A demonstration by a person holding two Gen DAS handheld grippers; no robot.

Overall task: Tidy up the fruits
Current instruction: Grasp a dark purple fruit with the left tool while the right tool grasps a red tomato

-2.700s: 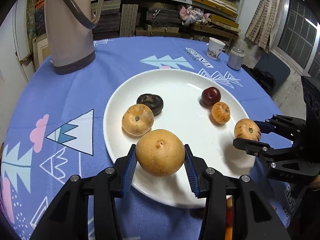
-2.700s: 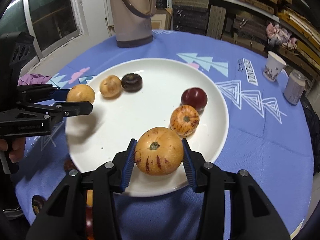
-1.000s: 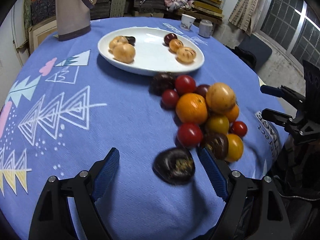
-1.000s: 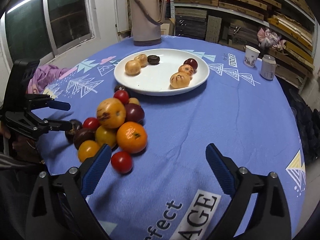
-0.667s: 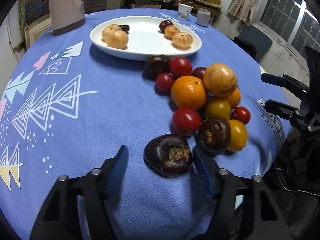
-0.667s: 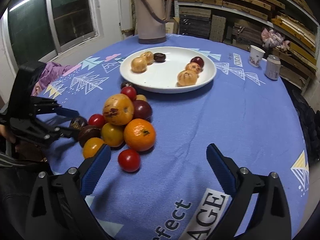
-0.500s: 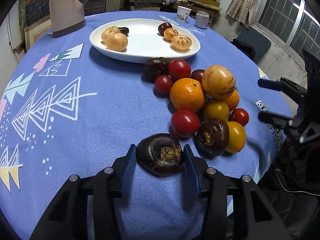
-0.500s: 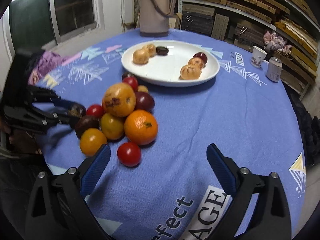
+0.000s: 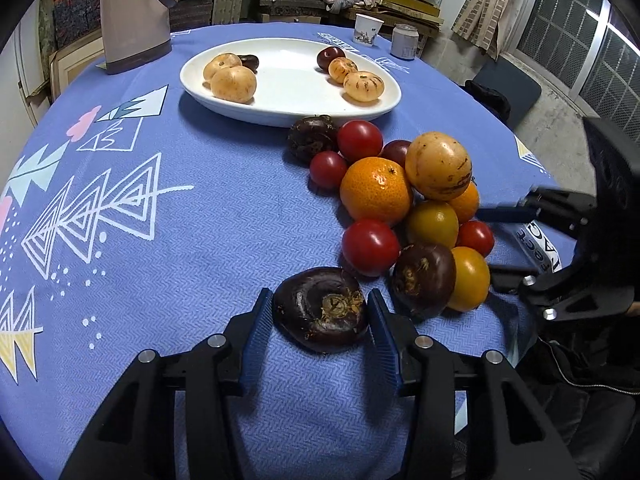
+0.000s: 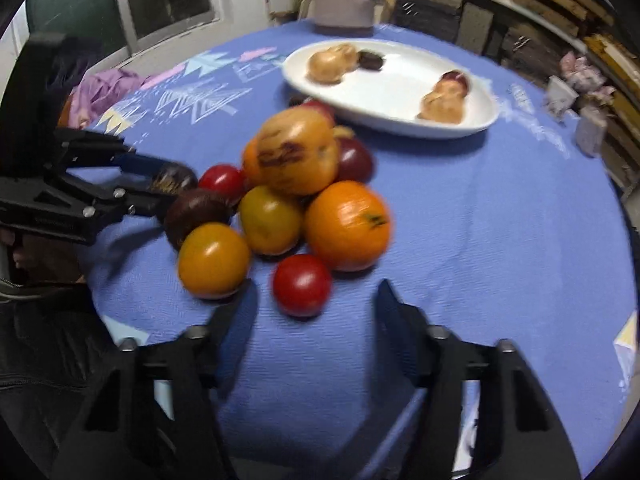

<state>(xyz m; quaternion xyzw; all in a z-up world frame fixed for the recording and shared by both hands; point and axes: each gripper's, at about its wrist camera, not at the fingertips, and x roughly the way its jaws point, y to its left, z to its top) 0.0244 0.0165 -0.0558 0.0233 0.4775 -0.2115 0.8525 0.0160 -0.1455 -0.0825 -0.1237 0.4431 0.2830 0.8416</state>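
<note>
The left gripper (image 9: 320, 312) pinches a dark purple flat fruit (image 9: 321, 308), both blue pads pressed on its sides, the fruit resting on the blue patterned tablecloth (image 9: 180, 240) at the near edge of the fruit pile (image 9: 404, 208). The right gripper (image 10: 314, 304) is closing; a small red tomato (image 10: 302, 285) sits between its jaws at the near side of the pile, and the pads do not yet touch it, though the view is blurred. In the pile, just behind the held fruit, lie a second dark purple fruit (image 9: 423, 280) and a yellow-orange tomato (image 9: 470, 278), touching each other. Behind them sits a red tomato (image 9: 370, 246), then a large orange (image 9: 376, 190) beside a big yellow speckled fruit (image 9: 438, 166) that rides on top of the pile. At the far end of the pile another dark fruit (image 9: 312, 138) lies just beside the rim of the white plate (image 9: 288, 110). The plate holds two tan round fruits and a dark one on its left side, and a dark red one with two striped orange ones on its right. Beyond the plate stand a beige thermos jug (image 9: 134, 12), a paper cup (image 9: 367, 29) and a can (image 9: 405, 41)
</note>
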